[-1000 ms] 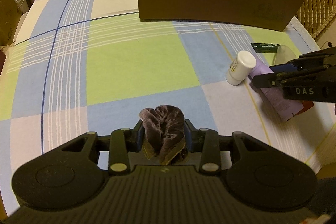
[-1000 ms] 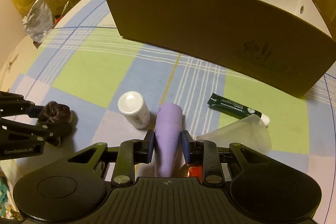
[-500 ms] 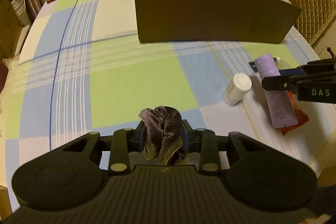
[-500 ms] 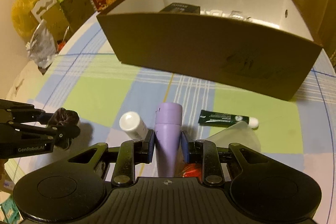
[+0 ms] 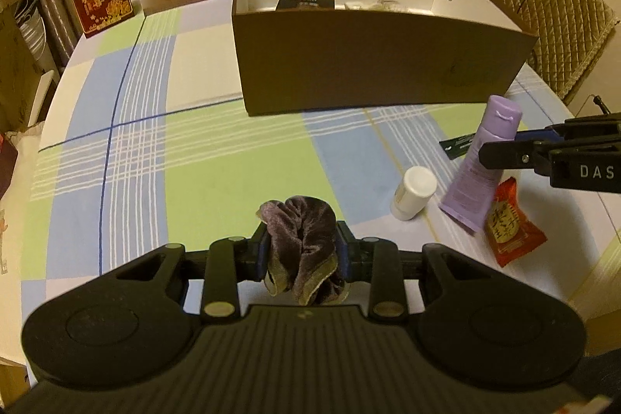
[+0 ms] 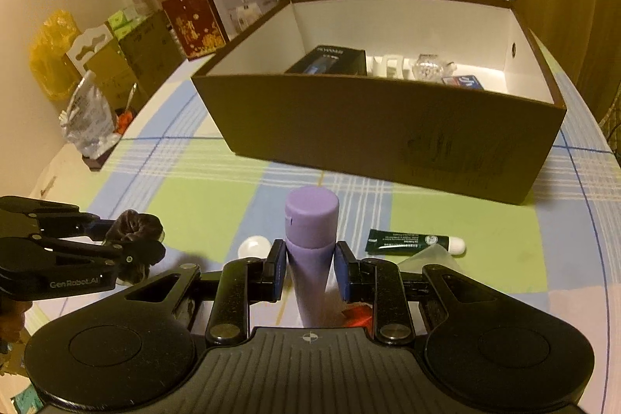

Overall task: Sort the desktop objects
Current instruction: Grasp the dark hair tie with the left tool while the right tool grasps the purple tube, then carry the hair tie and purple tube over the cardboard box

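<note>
Brown open-topped cardboard box (image 5: 380,72) as landmark, standing at the far side of the checked tablecloth (image 5: 202,165), beyond both grippers.

Left gripper (image 5: 300,258) first: clamped on a crumpled plum velvet scrunchie (image 5: 300,243), clear of the cloth, in front of the box's left near corner and well short of its near wall. Soft bundle, no real long axis, so only a carry forward and over the rim needed before release.

Short white capped bottle (image 5: 411,191) lying on the cloth between the two grippers, nearer the right one, untouched.

Right gripper (image 6: 309,268) next: pads pinched on a lilac squeeze tube (image 6: 310,251), cap end aimed at the box's near wall, long axis running straight along the fingers. Sits closer to the box than the left gripper, probably the shorter carry.

Dark green slim tube (image 6: 411,243) and red snack packet (image 5: 512,224) left on the cloth before the box's right half.
</note>
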Available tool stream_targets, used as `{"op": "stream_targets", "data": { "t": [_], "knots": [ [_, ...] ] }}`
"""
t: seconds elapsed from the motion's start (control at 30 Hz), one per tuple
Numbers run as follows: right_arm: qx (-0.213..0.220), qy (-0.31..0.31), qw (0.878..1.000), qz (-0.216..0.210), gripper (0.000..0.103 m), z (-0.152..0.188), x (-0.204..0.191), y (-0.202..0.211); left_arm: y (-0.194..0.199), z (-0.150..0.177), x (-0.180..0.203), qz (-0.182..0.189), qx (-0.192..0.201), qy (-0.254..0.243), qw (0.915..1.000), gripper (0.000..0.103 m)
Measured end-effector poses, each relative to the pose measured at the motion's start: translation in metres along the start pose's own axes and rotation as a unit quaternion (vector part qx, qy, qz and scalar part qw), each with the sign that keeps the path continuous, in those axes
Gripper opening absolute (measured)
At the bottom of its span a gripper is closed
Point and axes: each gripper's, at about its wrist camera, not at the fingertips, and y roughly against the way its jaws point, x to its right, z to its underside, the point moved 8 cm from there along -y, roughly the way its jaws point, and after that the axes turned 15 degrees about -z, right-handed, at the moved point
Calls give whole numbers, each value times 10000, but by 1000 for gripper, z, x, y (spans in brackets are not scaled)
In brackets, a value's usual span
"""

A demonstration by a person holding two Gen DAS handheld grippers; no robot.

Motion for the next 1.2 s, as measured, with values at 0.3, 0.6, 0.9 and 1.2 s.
{"op": "stream_targets", "data": {
  "t": [0.3, 0.6, 0.9, 1.2],
  "knots": [
    [248, 0, 9997, -25, 23, -8, -5, 14, 13, -8, -4, 15, 157, 52, 9999, 28],
    [472, 39, 9989, 15, 23, -22, -6, 29, 22, -31, 2, 134, 441, -3, 9989, 28],
    [696, 28, 9975, 99, 23, -38, -3, 45, 29, -58, 14, 307, 699, -67, 9971, 28],
    [883, 72, 9959, 153, 23, -54, -2, 58, 32, -87, 25, 471, 939, -139, 9944, 28]
  ]
}}
